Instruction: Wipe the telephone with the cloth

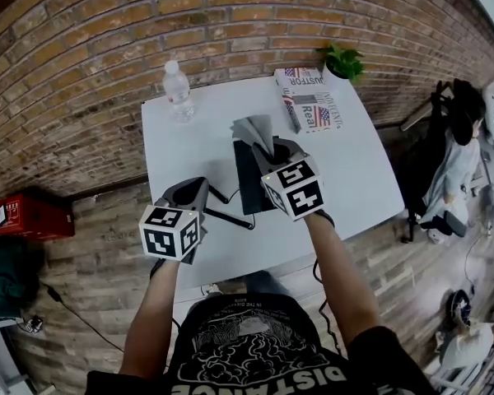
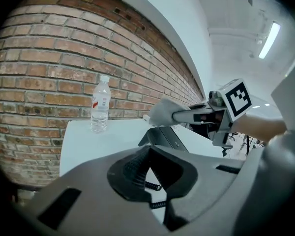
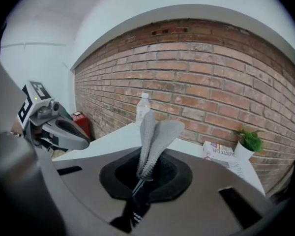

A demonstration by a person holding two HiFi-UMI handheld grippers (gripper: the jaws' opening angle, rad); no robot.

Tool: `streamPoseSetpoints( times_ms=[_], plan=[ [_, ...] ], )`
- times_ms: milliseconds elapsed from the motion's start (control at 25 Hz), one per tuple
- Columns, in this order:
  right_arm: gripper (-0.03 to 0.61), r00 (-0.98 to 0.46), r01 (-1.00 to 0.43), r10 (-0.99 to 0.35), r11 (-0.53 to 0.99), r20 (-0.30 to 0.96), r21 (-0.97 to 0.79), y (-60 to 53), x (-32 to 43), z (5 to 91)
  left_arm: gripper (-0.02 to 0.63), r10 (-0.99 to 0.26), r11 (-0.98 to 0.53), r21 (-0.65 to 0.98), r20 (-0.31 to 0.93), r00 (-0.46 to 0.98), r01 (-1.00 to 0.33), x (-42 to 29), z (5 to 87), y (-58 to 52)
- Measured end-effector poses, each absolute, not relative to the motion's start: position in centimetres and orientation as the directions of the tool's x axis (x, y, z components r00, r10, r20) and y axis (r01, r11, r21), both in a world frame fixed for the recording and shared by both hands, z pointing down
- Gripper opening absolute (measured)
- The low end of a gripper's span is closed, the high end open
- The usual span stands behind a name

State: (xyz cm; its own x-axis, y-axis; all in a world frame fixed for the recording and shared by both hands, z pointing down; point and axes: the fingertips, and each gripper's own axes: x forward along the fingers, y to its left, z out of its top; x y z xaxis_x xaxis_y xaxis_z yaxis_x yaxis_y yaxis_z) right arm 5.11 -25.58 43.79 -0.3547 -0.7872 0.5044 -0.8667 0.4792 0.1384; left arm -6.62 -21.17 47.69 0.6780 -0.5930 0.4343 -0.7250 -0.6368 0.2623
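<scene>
Seemingly little is wiped yet: the cloth (image 1: 253, 130) is clenched in the right gripper (image 1: 273, 150) above the mid-frame telephone (image 1: 249, 189), the left gripper (image 1: 196, 191) closed empty.

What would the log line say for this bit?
right gripper: shut on cloth, over telephone | left gripper: left of telephone, coiled cord showing between jaws

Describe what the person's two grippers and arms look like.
The left gripper and right gripper are grey shells with black pads. Each carries a white cube printed with black square markers. The person wears a black short-sleeved T-shirt with white print.
</scene>
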Motion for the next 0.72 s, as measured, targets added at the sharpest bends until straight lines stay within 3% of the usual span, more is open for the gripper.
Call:
streamPoseSetpoints(
  times_ms=[520, 720],
  plan=[
    [0.012, -0.411, -0.772, -0.608, 0.629, 0.68, 0.095, -30.4, 7.0, 48.5, 0.006, -0.677, -0.525, 0.262, 0.448, 0.584, -0.809, -7.3, 48.1, -24.4],
    [0.012, -0.438, -0.752, -0.575, 0.656, 0.691, 0.07, -30.3, 6.3, 49.0, 0.006, -0.681, -0.514, 0.262, 0.454, 0.575, -0.817, -7.2, 48.3, -24.2]
  ],
)
